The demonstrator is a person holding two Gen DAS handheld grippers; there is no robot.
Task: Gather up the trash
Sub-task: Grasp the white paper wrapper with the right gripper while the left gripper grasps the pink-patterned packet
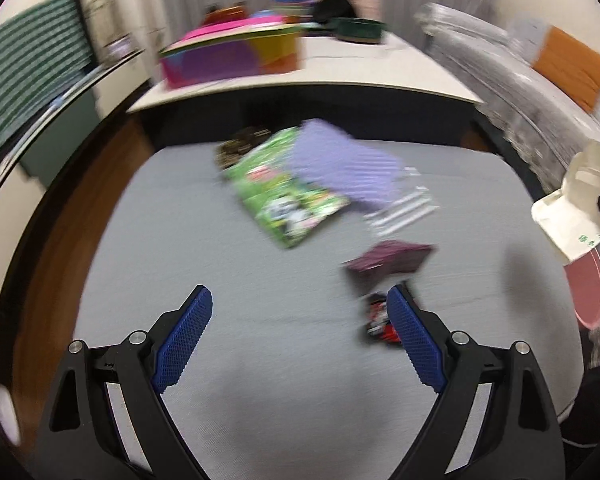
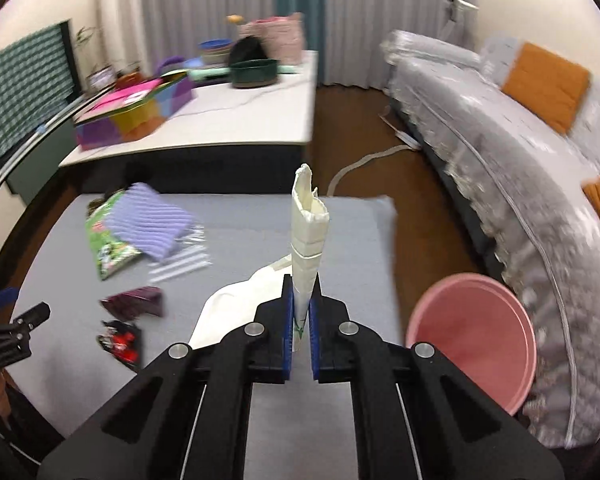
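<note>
While the right gripper [image 2: 301, 316] pinches a cream paper bag [image 2: 306, 240] between its blue pads, the bag stands up as a crumpled column above the fingertips, and more of its pale paper drapes down to the near left of the jaws over the grey mat [image 2: 360, 232]. In the left wrist view the same bag [image 1: 572, 216] hangs at the far right edge, with green print on its lower corner, above a pink bin [image 1: 588, 292].

That pink bin [image 2: 476, 336] sits on the brown floor just beside the right edge of the mat, near the plastic-covered sofa [image 2: 500, 152].

The left gripper [image 1: 300, 344] is spread wide with nothing between its pads, hovering over a bare near part of the grey mat [image 1: 180, 240]. It also shows at the left edge of the right wrist view [image 2: 16, 320].

Loose trash lies on the mat. Toward the far left are a green snack packet [image 1: 284, 196], a lilac striped wrapper [image 1: 340, 160] overlapping its right side, and a dark speckled packet [image 1: 240, 144] at its far end. A clear striped piece [image 1: 404, 208] lies just right of the lilac one. Nearer is a maroon wrapper [image 1: 388, 260], and nearer still a small red and black wrapper [image 1: 378, 320], just beside the left gripper's right finger [image 1: 412, 344]; motion blur hides whether they touch.

Beyond the mat stands a low white table [image 1: 380, 72] carrying a colourful box [image 1: 232, 56] and a dark green pot [image 1: 356, 28].
</note>
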